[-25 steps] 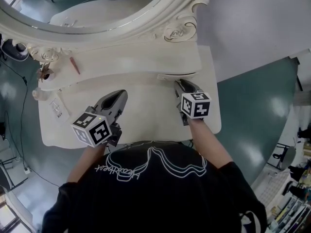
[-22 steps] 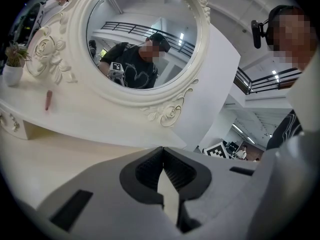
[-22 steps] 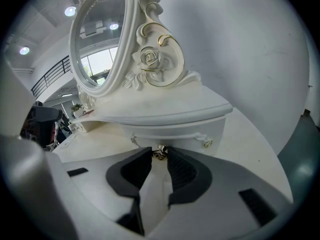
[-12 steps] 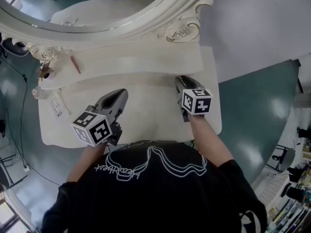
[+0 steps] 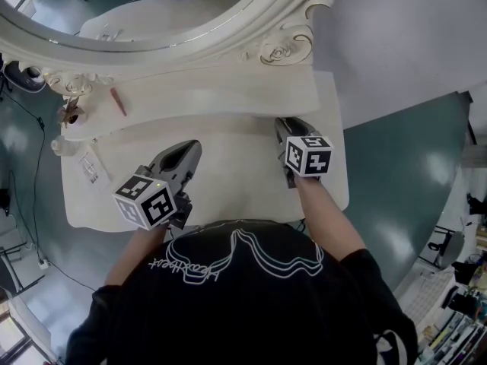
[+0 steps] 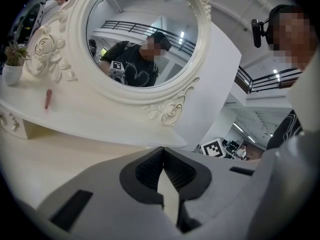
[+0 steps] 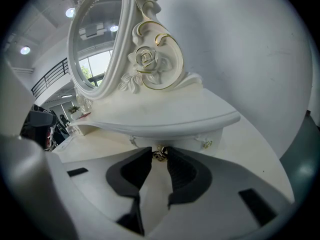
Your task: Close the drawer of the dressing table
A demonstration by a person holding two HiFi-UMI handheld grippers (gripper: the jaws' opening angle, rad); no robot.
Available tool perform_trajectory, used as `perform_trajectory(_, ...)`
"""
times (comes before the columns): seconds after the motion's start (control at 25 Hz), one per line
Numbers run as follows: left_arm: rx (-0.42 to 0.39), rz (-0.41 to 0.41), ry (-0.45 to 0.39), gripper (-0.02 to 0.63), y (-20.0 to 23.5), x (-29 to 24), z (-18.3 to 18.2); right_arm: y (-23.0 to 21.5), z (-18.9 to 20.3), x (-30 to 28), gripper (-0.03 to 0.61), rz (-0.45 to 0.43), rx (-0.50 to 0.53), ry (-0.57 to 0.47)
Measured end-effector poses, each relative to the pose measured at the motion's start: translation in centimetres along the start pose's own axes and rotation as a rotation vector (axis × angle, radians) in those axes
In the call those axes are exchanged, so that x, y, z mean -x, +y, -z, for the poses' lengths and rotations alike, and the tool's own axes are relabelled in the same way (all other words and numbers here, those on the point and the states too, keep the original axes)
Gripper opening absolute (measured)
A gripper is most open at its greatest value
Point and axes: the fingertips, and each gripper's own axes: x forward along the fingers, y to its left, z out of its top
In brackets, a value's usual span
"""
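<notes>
The white dressing table [image 5: 228, 173] has a raised shelf [image 5: 205, 97] under its oval mirror. A small drawer [image 7: 175, 136] sits below the shelf's right end, its front close in under the shelf edge. My right gripper [image 5: 283, 124] reaches to that drawer. In the right gripper view its jaws [image 7: 160, 151] are shut on the drawer's small gold knob [image 7: 159, 155]. My left gripper [image 5: 186, 152] hovers over the tabletop to the left. Its jaws [image 6: 161, 149] are shut with nothing between them.
On the shelf's left part lies a red stick [image 5: 117, 102], with a small potted plant [image 5: 70, 112] beside it. A glass jar [image 5: 61, 146] and a printed card [image 5: 91, 169] rest on the table's left end. The table's right edge [image 5: 340, 166] is near my right hand.
My right gripper has moved a little toward the mirror, and the drawer front that stuck out from under the shelf has slid in. The left gripper has stayed still.
</notes>
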Motion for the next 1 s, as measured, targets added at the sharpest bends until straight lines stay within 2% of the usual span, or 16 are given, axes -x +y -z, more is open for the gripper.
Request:
perform_trajectory(0.28,-0.010,0.004,0.000,0.005,-0.7,0.4,-0.1,0.2,0.0,0.2,0.105,0.003,0.007,-0.008)
perform_trajectory(0.4,-0.011,0.011,-0.002,0.004,-1.0,0.5,-0.1,0.4,-0.3,0.8,0.135,-0.016,0.010,-0.024)
perform_trajectory(0.48,-0.009,0.018,-0.003,0.004,-1.2,0.6,0.0,0.6,-0.6,1.5,0.185,-0.026,0.014,-0.036)
perform_trajectory(0.64,-0.013,0.037,-0.007,0.003,-2.0,0.8,0.2,1.8,-1.2,3.6,0.195,-0.055,0.032,-0.073)
perform_trajectory(0.8,-0.022,0.064,-0.010,0.005,-3.2,1.3,0.2,4.4,-2.3,6.8,0.180,-0.127,0.046,-0.135)
perform_trajectory(1.0,-0.041,0.105,-0.026,0.004,-5.3,2.1,0.0,8.3,-3.2,11.2,0.089,-0.237,0.030,-0.197)
